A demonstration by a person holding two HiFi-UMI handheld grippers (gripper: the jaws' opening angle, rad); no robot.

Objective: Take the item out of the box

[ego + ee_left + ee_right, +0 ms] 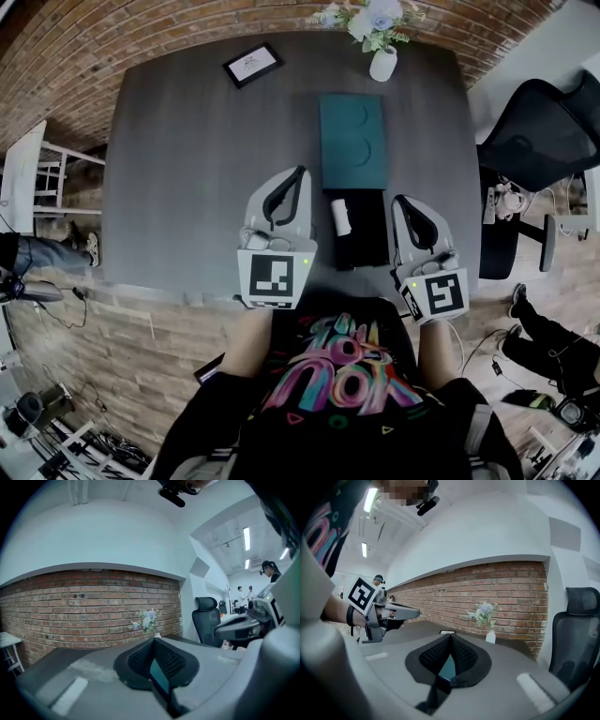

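Parting the jaws comes first, in my judgement, because neither pair can take anything as it stands: the left gripper (153, 639) has its ribbed black fingertips pressed together at the tip with nothing between them, and only a sliver of teal from beyond shows through the gap lower down. The right gripper (450, 635) is closed the same way and holds nothing. Both hover above the table (187, 169), level with each other, one on each side of the open black box (367, 248), and touch neither it nor its contents. The white roll-shaped item (341, 217) appears to lie inside the box along its left side, nearer the left gripper's tip, so that one looks the better placed to take it. A good pick would open wide, come down over the roll across its short width, close gently round its middle and lift straight up, clear of the box wall. The right gripper could press the box rim to keep it from sliding. Beyond the box lies a teal lid (352, 141), just past its far end, then a white vase of flowers (382, 64) and a framed card (253, 65) at the far edge of the table.
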